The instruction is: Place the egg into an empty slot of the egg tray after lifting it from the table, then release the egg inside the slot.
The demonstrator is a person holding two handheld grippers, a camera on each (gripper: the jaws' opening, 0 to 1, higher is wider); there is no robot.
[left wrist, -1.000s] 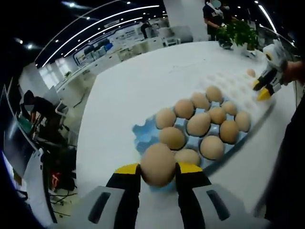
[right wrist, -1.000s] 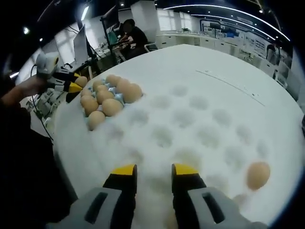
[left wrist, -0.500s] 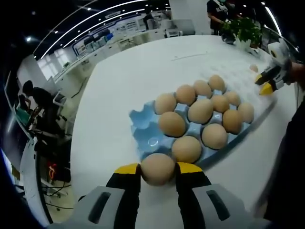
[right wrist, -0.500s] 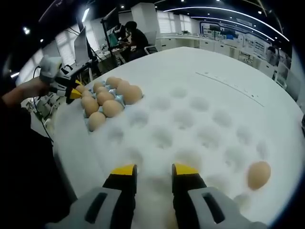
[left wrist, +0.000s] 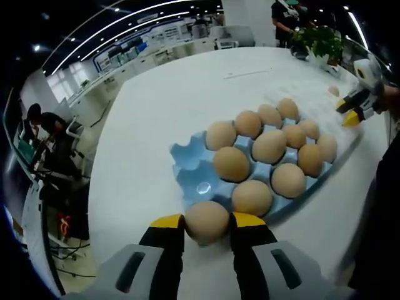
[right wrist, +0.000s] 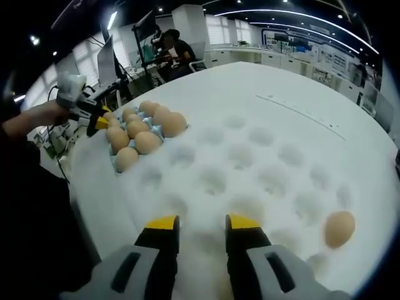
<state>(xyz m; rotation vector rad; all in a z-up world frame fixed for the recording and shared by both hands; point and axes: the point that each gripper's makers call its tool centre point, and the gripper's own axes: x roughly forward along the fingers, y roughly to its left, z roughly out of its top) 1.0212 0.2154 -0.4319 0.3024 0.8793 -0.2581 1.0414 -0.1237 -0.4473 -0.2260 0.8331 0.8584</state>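
In the left gripper view my left gripper point(left wrist: 207, 224) is shut on a tan egg point(left wrist: 206, 220) at the near corner of the blue egg tray point(left wrist: 186, 167). Several eggs fill the tray's far slots, and the near left slots show bare blue. My right gripper point(left wrist: 352, 110) hovers beyond the tray at the far right. In the right gripper view my right gripper point(right wrist: 203, 226) stands open over the white dimpled mat point(right wrist: 262, 162). A loose egg point(right wrist: 339, 228) lies on the mat to its right. The tray point(right wrist: 154, 129) and the left gripper point(right wrist: 95, 117), held by a hand, are at the upper left.
The tray rests on a large round white table point(left wrist: 169, 106). A potted plant point(left wrist: 319, 40) stands at its far edge, with a person behind it. Desks, monitors and a seated person point(right wrist: 175, 47) lie beyond the table. A dark sleeve point(left wrist: 381, 206) runs along the right side.
The held egg has come back from over the tray's filled slots to the tray's near corner, still between my left jaws. The right gripper has stayed open and still.
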